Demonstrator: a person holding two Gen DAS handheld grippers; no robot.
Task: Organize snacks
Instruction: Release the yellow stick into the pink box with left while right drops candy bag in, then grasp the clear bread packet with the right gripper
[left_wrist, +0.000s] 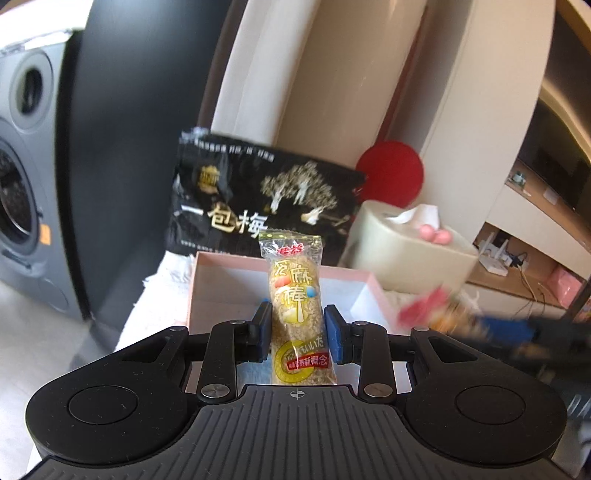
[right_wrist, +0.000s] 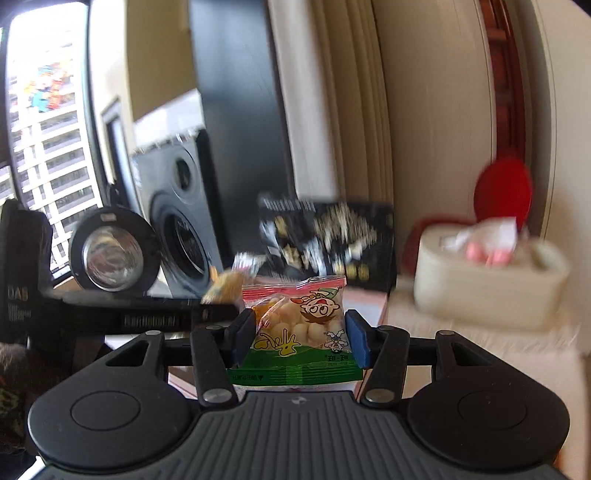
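Presently logged: left gripper (left_wrist: 297, 325), jaws clamped on an upright clear-wrapped sesame stick packet (left_wrist: 294, 306) above a pink-rimmed white box (left_wrist: 207, 280); right gripper (right_wrist: 300, 332), jaws clamped on a green-and-red cartoon puff-snack bag (right_wrist: 300, 328); large black plum pouch (left_wrist: 258, 199) stood behind the box.

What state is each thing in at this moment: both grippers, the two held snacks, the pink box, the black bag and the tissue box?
left gripper: shut on the sesame stick
sesame stick: sealed, upright between the pads, above the box
right gripper: shut on the puff packet
puff packet: sealed, held off the table
pink box: open; contents cannot be told
black plum bag: standing behind the box, top torn
tissue box: a tissue sticking out
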